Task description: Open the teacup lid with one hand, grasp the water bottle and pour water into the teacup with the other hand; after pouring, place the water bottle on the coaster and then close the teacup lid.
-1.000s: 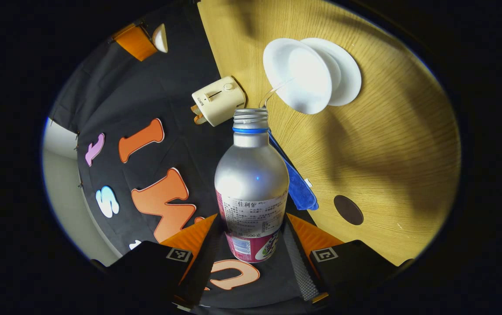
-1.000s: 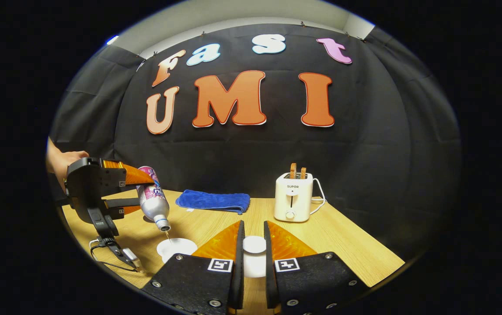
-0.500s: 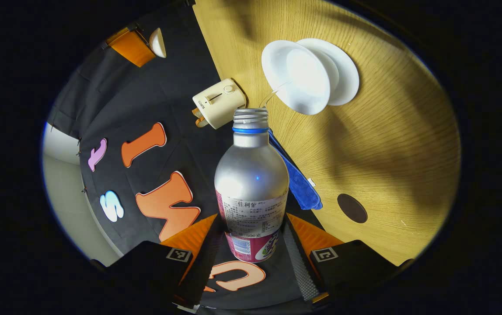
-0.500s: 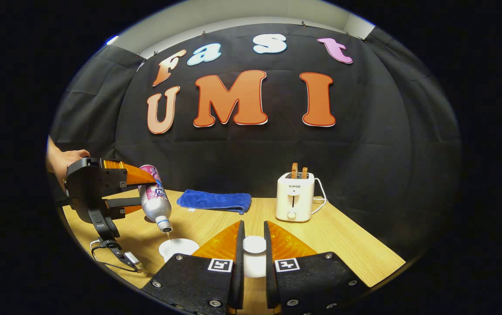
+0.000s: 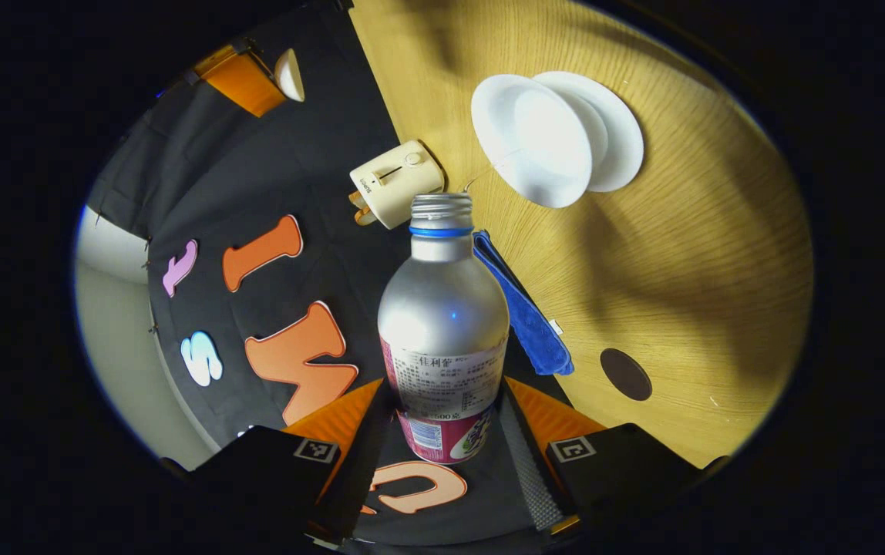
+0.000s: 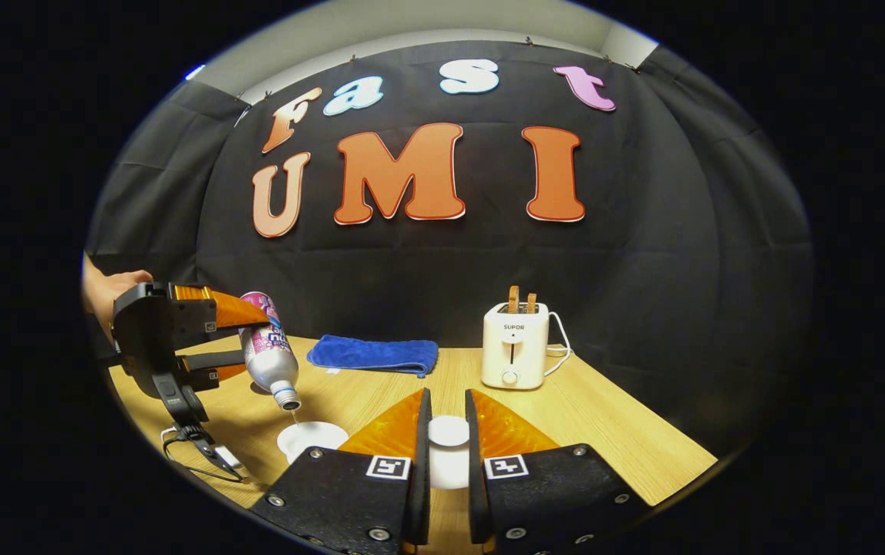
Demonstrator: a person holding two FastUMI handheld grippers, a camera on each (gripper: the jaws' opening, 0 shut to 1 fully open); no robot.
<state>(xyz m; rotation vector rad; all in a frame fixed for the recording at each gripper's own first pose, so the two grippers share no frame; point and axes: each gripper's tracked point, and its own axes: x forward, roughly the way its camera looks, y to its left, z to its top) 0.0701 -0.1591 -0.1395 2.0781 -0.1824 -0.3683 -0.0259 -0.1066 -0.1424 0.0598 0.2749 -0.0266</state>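
Note:
A silver water bottle point(image 5: 442, 308) with a pink label sits between my left gripper's point(image 5: 444, 385) fingers, which are shut on it. It is tilted, open mouth down, above the white teacup point(image 5: 539, 142) on its saucer point(image 5: 620, 131). A thin thread of water point(image 5: 489, 163) runs from mouth to cup. The right gripper view shows that bottle point(image 6: 267, 351) over the teacup point(image 6: 307, 438). My right gripper point(image 6: 446, 395) is shut on the white lid point(image 6: 449, 432), held above the table right of the cup. A dark round coaster point(image 5: 626, 374) lies on the wood.
A folded blue cloth point(image 6: 373, 354) lies at the back of the wooden table point(image 6: 612, 432), and a cream toaster point(image 6: 516, 347) with its cord stands to its right. A hand point(image 6: 107, 287) holds the left gripper, and a cable point(image 6: 196, 455) hangs beneath it.
The bottle stays tilted over the cup and the thread of water looks thinner. Both grippers have drifted only slightly, and the lid is still held.

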